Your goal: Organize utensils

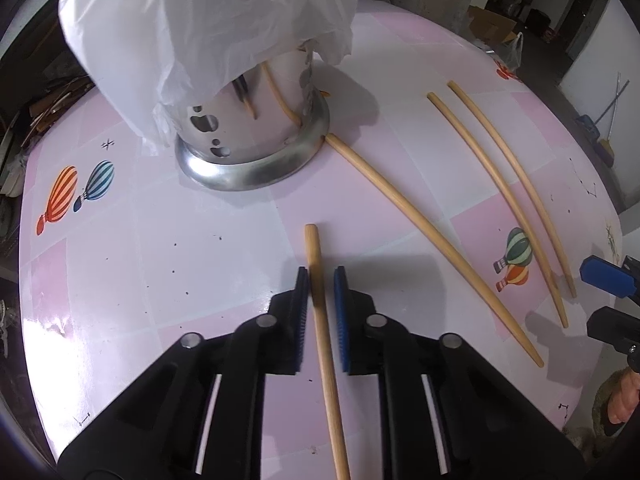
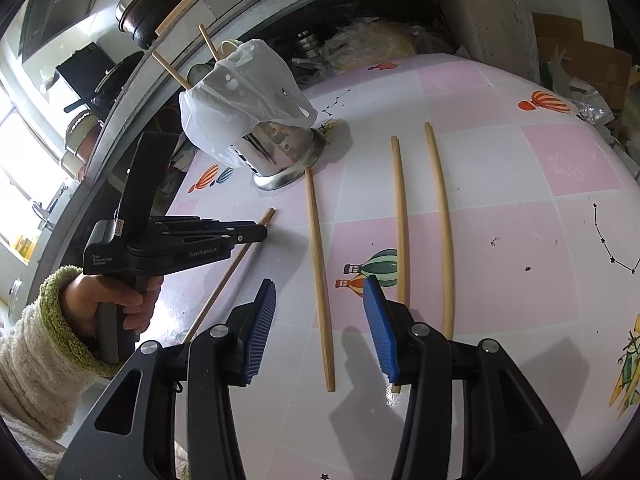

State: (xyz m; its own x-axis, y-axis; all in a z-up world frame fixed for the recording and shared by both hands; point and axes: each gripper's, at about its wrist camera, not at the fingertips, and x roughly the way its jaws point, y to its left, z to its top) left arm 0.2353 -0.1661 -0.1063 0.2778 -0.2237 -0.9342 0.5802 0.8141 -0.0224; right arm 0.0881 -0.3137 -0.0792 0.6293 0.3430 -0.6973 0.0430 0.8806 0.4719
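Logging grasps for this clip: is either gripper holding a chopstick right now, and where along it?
The left gripper straddles a chopstick near its thick end, jaws not yet closed on it. The right gripper is open and holds nothing.

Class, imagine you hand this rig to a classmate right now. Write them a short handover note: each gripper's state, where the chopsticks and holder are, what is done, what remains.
Left gripper: fingers straddle one chopstick lying on the table; a small gap shows at each pad, so not clamped yet.
Right gripper: open, empty, hovering over the table.
Metal holder: upright, with a plastic bag over its top; a few sticks already inside.
Three more chopsticks lie loose on the table.
Left to do: grip this chopstick, put it in the holder, then the other three.
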